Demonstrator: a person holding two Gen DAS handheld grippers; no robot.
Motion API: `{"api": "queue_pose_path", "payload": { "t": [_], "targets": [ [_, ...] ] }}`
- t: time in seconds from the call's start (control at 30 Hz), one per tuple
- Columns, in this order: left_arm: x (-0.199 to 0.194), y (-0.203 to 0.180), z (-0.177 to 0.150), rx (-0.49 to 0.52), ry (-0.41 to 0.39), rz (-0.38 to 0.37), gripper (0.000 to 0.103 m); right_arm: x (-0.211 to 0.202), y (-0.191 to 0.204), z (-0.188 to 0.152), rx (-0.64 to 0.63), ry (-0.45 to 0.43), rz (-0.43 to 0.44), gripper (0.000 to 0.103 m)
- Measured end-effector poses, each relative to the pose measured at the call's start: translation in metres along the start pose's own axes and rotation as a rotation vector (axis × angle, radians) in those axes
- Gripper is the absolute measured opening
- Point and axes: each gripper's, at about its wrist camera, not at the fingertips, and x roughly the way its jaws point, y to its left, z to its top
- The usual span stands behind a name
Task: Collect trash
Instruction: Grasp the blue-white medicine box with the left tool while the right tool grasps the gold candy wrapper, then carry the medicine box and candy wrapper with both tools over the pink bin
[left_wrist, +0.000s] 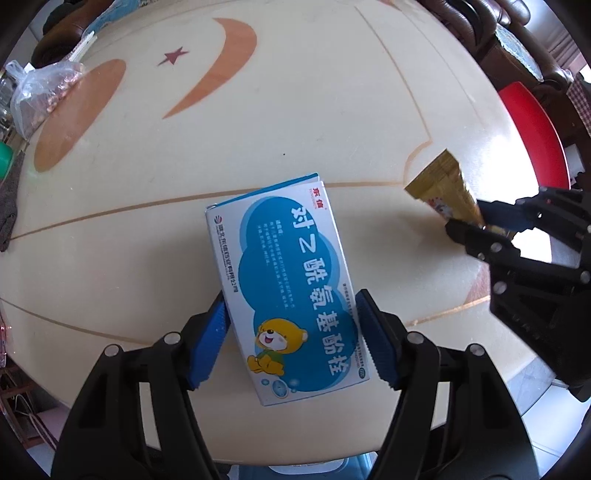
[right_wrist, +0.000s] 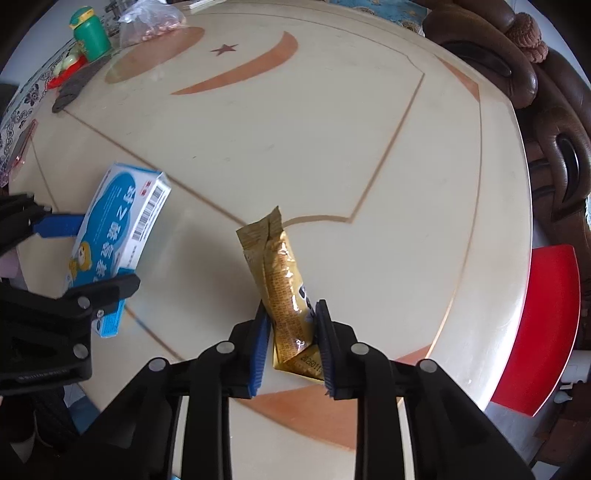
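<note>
A white and blue medicine box (left_wrist: 284, 288) with a cartoon bear sits between the blue pads of my left gripper (left_wrist: 291, 299), which press on its two long sides. From the right wrist view the box (right_wrist: 122, 225) looks tilted up off the cream table (right_wrist: 295, 147). A gold snack packet (right_wrist: 284, 284) stands between the pads of my right gripper (right_wrist: 290, 310), which is shut on its lower part. In the left wrist view the packet (left_wrist: 443, 184) sticks out of the right gripper (left_wrist: 465, 218) above the table's right side.
At the far left edge of the round table are a clear plastic bag of nuts (right_wrist: 151, 18), a green bottle (right_wrist: 90, 31) and a grey cloth (right_wrist: 74, 86). A red stool (right_wrist: 535, 332) and a brown leather chair (right_wrist: 517, 55) stand off the right edge.
</note>
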Motion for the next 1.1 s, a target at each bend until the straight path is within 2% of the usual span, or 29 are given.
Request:
{"api": "queue_pose_path", "payload": {
  "t": [0.1,0.17,0.33,0.47,0.63,0.77,1.1],
  "targets": [
    [-0.008,-0.002,-0.003,0.019,-0.023,0.006,0.067,-0.009,0.007,-0.008,0.017,-0.025,0.024,0.023],
    [-0.015,-0.003,-0.006,0.028,-0.04,0.012,0.067,-0.017,0.011,-0.016,0.014,-0.05,0.026,0.015],
    [-0.024,0.003,-0.019,0.051,-0.055,0.022,0.066,-0.027,0.029,-0.019,0.011,-0.075,-0.007,0.015],
    [-0.036,0.004,-0.027,0.054,-0.079,0.02,0.066,-0.022,0.026,-0.016,0.03,-0.059,0.014,0.015],
    [-0.056,0.006,-0.036,0.073,-0.1,0.013,0.066,-0.044,0.038,-0.023,0.026,-0.088,0.008,0.015],
    [-0.082,0.02,-0.059,0.082,-0.126,0.016,0.066,-0.07,0.053,-0.036,0.017,-0.105,-0.011,0.015],
    [-0.135,0.025,-0.115,0.111,-0.194,0.028,0.066,-0.128,0.093,-0.074,0.029,-0.151,-0.019,0.015]
  ]
}}
